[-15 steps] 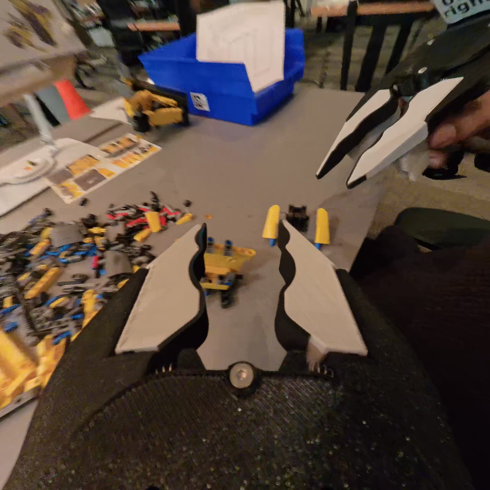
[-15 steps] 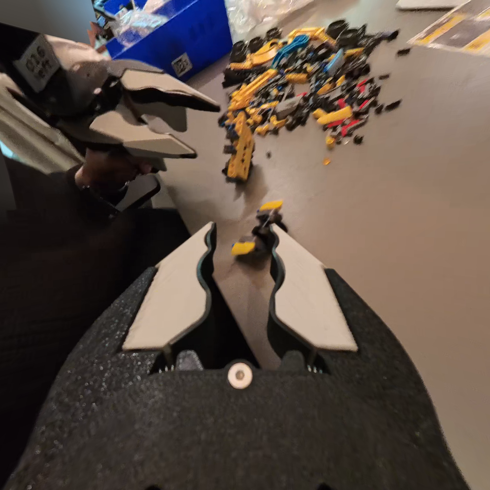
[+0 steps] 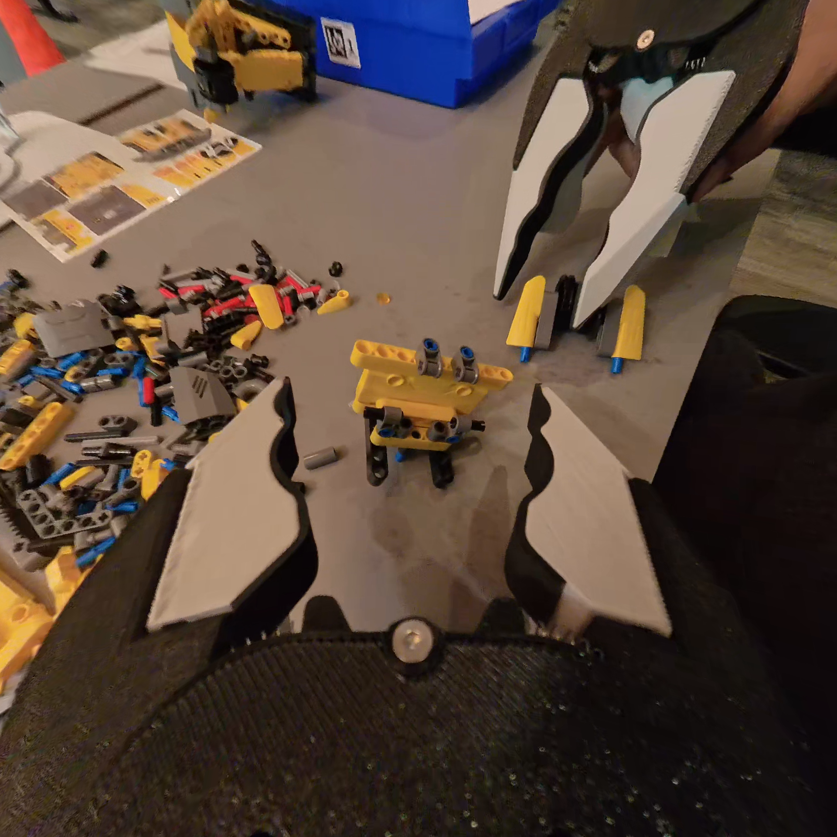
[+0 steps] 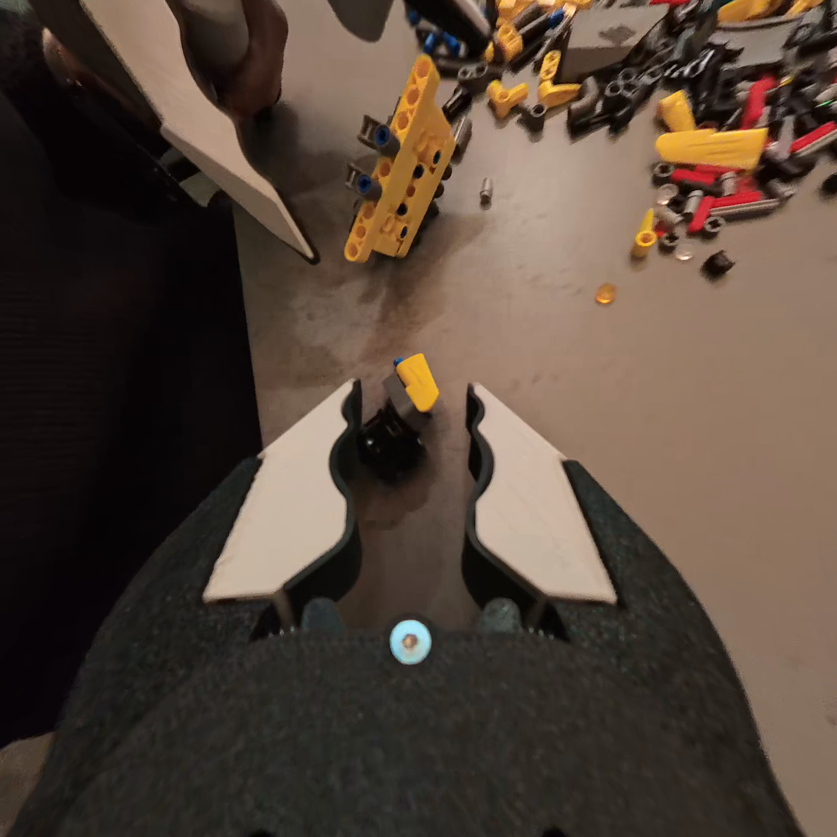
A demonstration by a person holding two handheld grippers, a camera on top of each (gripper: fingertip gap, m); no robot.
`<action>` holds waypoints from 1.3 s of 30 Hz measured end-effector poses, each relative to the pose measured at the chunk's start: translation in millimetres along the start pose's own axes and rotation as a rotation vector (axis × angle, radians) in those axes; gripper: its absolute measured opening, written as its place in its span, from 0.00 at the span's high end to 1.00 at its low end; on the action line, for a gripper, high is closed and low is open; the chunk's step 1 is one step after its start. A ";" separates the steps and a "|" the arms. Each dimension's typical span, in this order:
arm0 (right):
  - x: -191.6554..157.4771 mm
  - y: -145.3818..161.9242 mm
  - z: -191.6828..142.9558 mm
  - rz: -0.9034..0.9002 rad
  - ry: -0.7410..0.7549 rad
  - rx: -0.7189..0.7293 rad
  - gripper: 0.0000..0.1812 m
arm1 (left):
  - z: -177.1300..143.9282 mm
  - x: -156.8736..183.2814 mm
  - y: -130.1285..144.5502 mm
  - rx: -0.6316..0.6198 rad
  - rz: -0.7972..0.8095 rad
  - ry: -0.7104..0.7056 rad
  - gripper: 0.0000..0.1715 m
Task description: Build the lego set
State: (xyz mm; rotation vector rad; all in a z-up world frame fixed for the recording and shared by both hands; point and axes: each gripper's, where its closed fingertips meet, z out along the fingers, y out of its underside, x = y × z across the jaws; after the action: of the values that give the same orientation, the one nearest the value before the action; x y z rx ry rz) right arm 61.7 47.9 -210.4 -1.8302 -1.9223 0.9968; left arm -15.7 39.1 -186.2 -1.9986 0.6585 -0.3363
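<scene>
**Both grippers hovering wide over brick builds**

The left gripper (image 3: 410, 398) is hanging spread wide, gripping nothing, with the yellow build (image 3: 423, 407) standing on the grey surface (image 3: 385, 204) just ahead of its tips. The right gripper (image 4: 412, 389) is also sitting spread and empty, its tips straddling a small black piece (image 4: 389, 441) with yellow fins (image 4: 419, 380); whether a tip is touching it is hard to tell. The loose pile (image 3: 113, 385) is lying to the left, the blue bin (image 3: 407, 50) and booklet (image 3: 113, 181) sitting farther back.
</scene>
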 end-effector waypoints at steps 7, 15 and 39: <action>3.8 -6.3 12.2 0.014 -0.021 -0.067 0.90 | 1.0 -1.5 0.7 -0.005 -0.036 0.019 0.43; 26.7 -30.3 -8.6 0.287 0.001 0.248 0.96 | 1.4 0.7 1.2 -0.009 -0.002 0.005 0.44; 28.3 -49.5 -17.2 0.464 -0.079 0.323 0.96 | 48.4 15.4 14.8 -0.218 0.231 0.242 0.62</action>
State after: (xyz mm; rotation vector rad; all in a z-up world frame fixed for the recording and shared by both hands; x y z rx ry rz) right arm 31.8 82.5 -172.2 -2.1002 -1.2914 1.4427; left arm 15.9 59.4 -223.4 -2.0772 1.1098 -0.3826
